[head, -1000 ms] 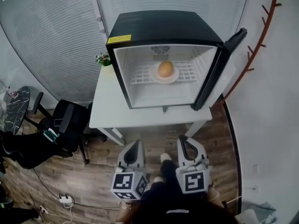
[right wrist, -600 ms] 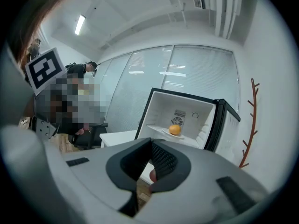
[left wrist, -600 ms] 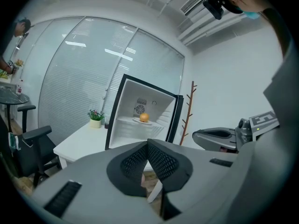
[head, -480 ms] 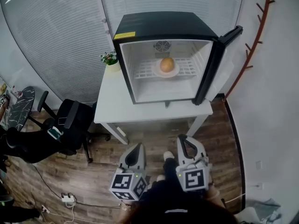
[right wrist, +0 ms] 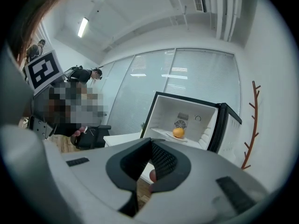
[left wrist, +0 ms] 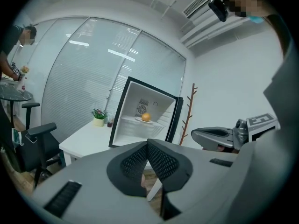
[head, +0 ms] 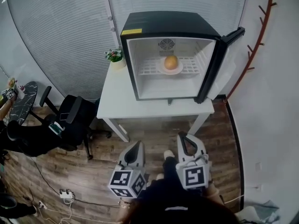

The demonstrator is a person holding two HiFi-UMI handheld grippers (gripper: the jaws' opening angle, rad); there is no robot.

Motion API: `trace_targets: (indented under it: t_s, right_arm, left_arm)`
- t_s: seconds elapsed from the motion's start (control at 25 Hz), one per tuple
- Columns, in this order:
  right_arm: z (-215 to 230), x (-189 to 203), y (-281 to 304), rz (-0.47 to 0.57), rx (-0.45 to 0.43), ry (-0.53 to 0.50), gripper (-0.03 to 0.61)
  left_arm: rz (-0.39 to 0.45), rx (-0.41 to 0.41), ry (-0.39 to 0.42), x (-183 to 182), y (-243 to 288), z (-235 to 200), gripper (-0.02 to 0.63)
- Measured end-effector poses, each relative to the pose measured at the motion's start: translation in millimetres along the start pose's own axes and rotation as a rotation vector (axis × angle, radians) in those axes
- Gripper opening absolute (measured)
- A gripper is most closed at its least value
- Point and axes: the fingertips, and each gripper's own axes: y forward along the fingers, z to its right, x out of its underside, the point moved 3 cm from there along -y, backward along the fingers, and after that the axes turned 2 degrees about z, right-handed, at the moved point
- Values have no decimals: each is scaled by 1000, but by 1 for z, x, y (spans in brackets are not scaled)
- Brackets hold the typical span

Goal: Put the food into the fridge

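Observation:
The small black fridge [head: 170, 24] stands on a white table [head: 117, 97] with its door [head: 229, 55] swung open to the right. Inside, an orange [head: 171, 62] rests on a white plate [head: 164, 70] on the wire shelf; the orange [left wrist: 145, 117] [right wrist: 178, 132] also shows in both gripper views. My left gripper [head: 137, 143] [left wrist: 147, 141] and right gripper [head: 185, 136] [right wrist: 151, 141] hang low over the wooden floor, well short of the table. Both are shut with nothing between their jaws.
A small potted plant [head: 115, 57] sits at the table's back left corner. A black office chair [head: 70, 120] stands left of the table, and a wooden coat rack [head: 259, 27] stands by the right wall. A power strip [head: 63, 196] lies on the floor at left.
The fridge and table now sit slightly farther off and more to the right in the head view. Both grippers stay shut and low.

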Motion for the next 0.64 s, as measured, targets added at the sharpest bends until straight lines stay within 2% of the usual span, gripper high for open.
trace_targets:
  t_s: [0.36, 0.48, 0.64]
  right_arm:
    - [-7, -7, 5, 23, -38, 10, -5]
    - [-8, -10, 7, 27, -68, 46, -5]
    - [-8, -12, 10, 28, -80, 33, -5]
  left_arm:
    - [-5, 5, -25, 3, 1, -3, -8]
    - [-8, 28, -44, 3, 3, 0, -8]
    - [8, 58, -49, -1, 4, 4, -8]
